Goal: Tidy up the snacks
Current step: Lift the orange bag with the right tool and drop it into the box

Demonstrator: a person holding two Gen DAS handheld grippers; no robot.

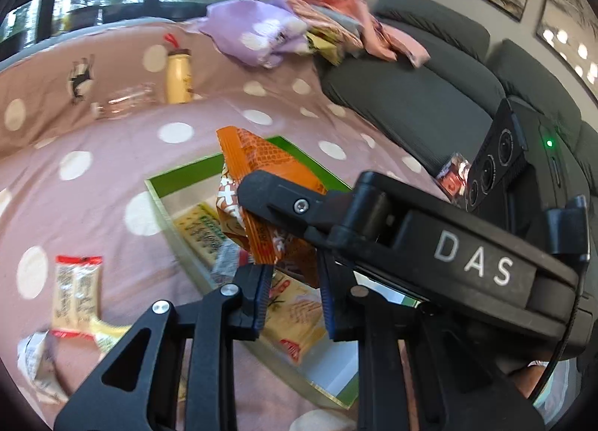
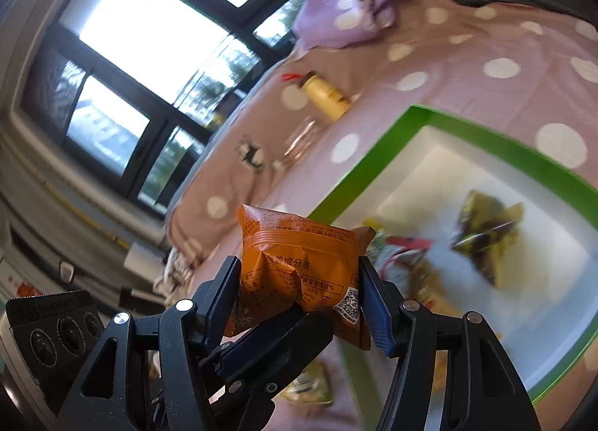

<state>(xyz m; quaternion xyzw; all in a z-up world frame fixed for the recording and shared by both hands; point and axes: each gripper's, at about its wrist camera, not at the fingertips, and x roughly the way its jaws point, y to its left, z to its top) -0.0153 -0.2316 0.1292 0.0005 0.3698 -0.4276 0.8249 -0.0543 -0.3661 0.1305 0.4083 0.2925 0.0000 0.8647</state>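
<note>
Snack packet: orange packet, off the bedspread, above the near rim of the green box; you hold it from both sides.
Right gripper: your right gripper is clamped on the packet, one pad on each side edge, printed back facing the camera.
Left gripper: your left gripper sits at the packet's lower end, jaws drawn narrow; blue pads flank the wrapper, but you cannot tell whether they actually press it. In the right wrist view one of its fingers crosses under the packet.
Green box: shallow green-rimmed box with a white floor, lying on the bedspread; it holds several pale cracker packs and a dark yellow-green packet.
Loose snacks: red-and-cream bar and a crumpled wrapper on the cloth, left of the box.
Bedspread: pink with white dots.
Background: yellow bottle well beyond the box; purple cloth heap; grey sofa.
</note>
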